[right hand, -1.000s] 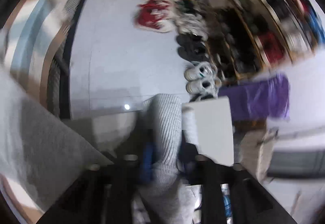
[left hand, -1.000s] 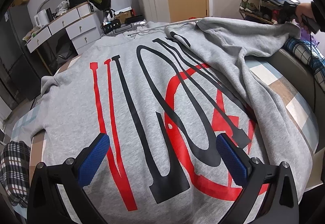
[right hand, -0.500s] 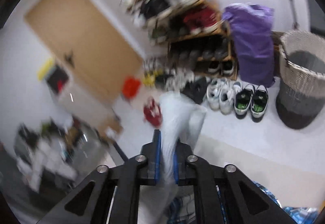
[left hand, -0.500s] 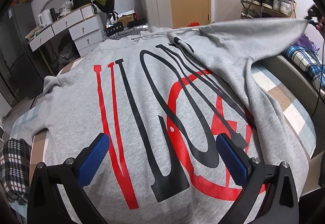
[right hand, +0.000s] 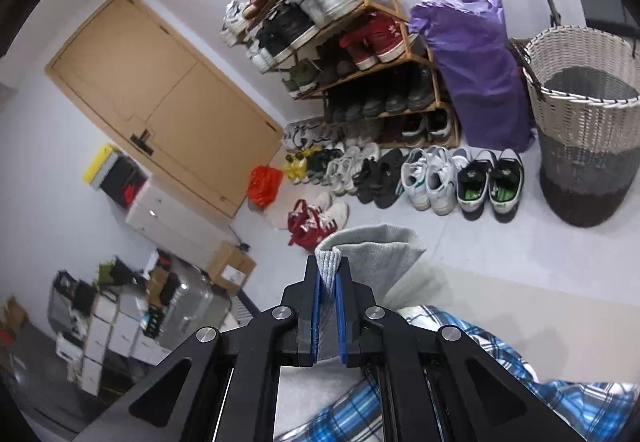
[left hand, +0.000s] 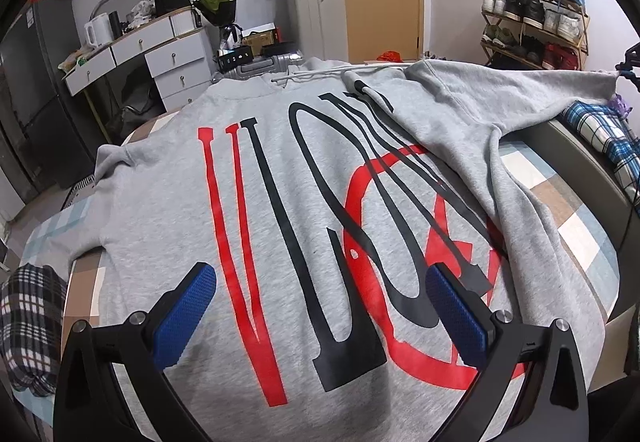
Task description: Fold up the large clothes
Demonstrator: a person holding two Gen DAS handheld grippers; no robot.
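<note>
A large grey sweatshirt (left hand: pixel 280 169) with big red and black letters lies spread on the bed. My left gripper (left hand: pixel 320 294) is open and empty, hovering over its near hem. The right sleeve (left hand: pixel 520 89) is stretched out to the right, off the bed. My right gripper (right hand: pixel 328 282) is shut on the ribbed sleeve cuff (right hand: pixel 372 246) and holds it up in the air; it shows at the far right edge of the left wrist view (left hand: pixel 630 59).
A checked bedsheet (left hand: pixel 560 209) covers the bed. A blue plaid cloth (left hand: pixel 608 133) lies on the right, a dark plaid one (left hand: pixel 28 314) on the left. A shoe rack (right hand: pixel 360 61), floor shoes, a woven basket (right hand: pixel 584 121) and a purple bag (right hand: pixel 476 69) stand beyond the bed.
My right gripper has lifted the cuff and pulled it outward to the right, stretching the sleeve straight. The left gripper has stayed open over the hem.
</note>
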